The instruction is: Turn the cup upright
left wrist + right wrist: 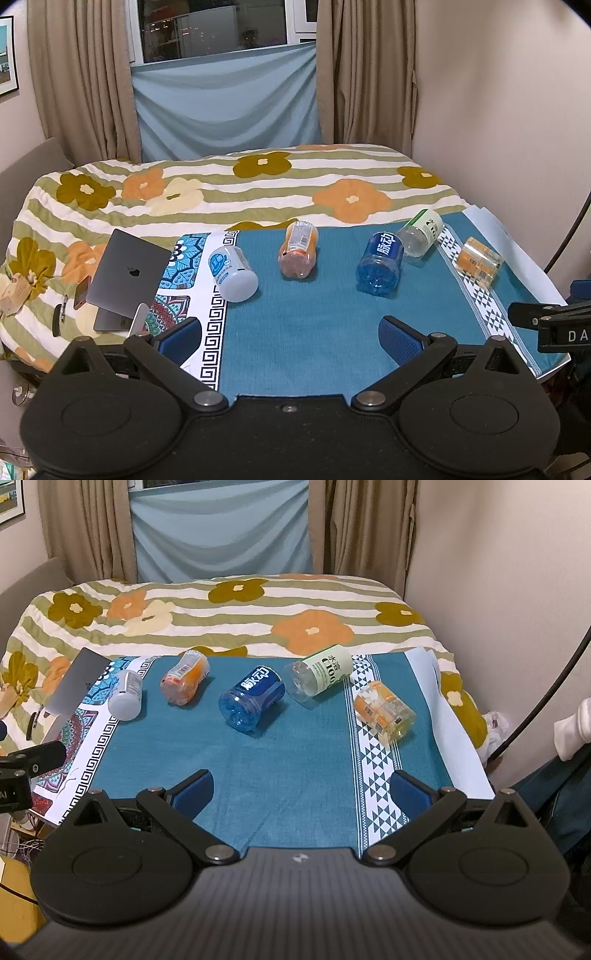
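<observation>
Several cut-bottle cups lie on their sides in a row on the teal cloth (306, 325): a white one (232, 273) (125, 696), an orange one (298, 250) (184, 677), a blue one (380, 264) (251, 698), a clear one with a green label (421, 232) (319, 674) and a clear yellow-orange one (478, 262) (384, 709). My left gripper (290, 336) is open and empty, above the cloth's near part, short of the white and blue cups. My right gripper (301, 792) is open and empty, near the front edge, short of the blue and yellow-orange cups.
A grey laptop (127, 278) stands half open at the table's left edge, with a phone (81, 293) beside it. A flowered quilt (240, 188) covers the bed behind the table. A wall is close on the right. The other gripper's black body (554, 325) shows at the right edge.
</observation>
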Tool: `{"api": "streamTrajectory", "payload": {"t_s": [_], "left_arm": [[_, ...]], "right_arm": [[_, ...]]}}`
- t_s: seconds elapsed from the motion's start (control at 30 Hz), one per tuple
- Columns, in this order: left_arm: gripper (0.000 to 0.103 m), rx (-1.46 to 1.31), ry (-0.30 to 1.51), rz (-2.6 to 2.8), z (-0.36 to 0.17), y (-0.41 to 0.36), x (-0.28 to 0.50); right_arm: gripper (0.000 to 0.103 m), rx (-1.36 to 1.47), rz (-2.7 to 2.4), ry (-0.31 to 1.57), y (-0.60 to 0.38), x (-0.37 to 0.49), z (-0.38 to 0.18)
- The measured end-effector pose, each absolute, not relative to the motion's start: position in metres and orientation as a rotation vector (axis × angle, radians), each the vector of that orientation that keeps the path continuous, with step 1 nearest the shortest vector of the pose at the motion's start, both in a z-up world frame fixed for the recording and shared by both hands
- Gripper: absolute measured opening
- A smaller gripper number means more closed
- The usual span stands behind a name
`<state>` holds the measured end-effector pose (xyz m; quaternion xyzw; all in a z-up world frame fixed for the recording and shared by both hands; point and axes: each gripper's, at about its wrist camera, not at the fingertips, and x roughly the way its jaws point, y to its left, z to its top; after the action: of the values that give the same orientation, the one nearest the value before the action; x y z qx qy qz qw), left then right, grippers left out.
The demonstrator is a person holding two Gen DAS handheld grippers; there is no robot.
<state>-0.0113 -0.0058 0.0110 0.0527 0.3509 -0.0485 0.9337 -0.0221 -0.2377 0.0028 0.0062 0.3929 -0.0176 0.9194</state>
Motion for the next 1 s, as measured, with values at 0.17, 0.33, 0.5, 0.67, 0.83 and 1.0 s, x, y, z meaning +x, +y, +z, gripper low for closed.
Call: {"api": "streamTrajectory", "payload": {"t_s": [0.17, 0.33, 0.5, 0.67, 0.83, 1.0], "left_arm": [[0.103, 0.108, 0.711, -0.100, 0.013, -0.007, -0.014], [0.103, 0.107, 0.700, -0.099, 0.015, -0.008, -0.018], [0.103, 0.101, 0.698, -0.095, 0.015, -0.009, -0.021], [0.103, 0.095, 0.698, -0.090, 0.014, -0.009, -0.023], [0.103, 0.096, 0.697, -0.090, 0.014, -0.010, -0.023], [0.103, 0.095, 0.693, -0.089, 0.013, -0.012, -0.025]], "right_arm": [[0.103, 0.009, -0.035, 0.797, -0.240, -0.027, 0.007], [0.103, 0.010, -0.039, 0.786, -0.242, -0.030, 0.007], [0.103, 0.009, -0.039, 0.783, -0.243, -0.031, 0.008], [0.103, 0.007, -0.039, 0.783, -0.243, -0.032, 0.008], [0.103, 0.006, -0.039, 0.782, -0.243, -0.032, 0.008], [0.103, 0.008, -0.039, 0.777, -0.246, -0.033, 0.009]]}}
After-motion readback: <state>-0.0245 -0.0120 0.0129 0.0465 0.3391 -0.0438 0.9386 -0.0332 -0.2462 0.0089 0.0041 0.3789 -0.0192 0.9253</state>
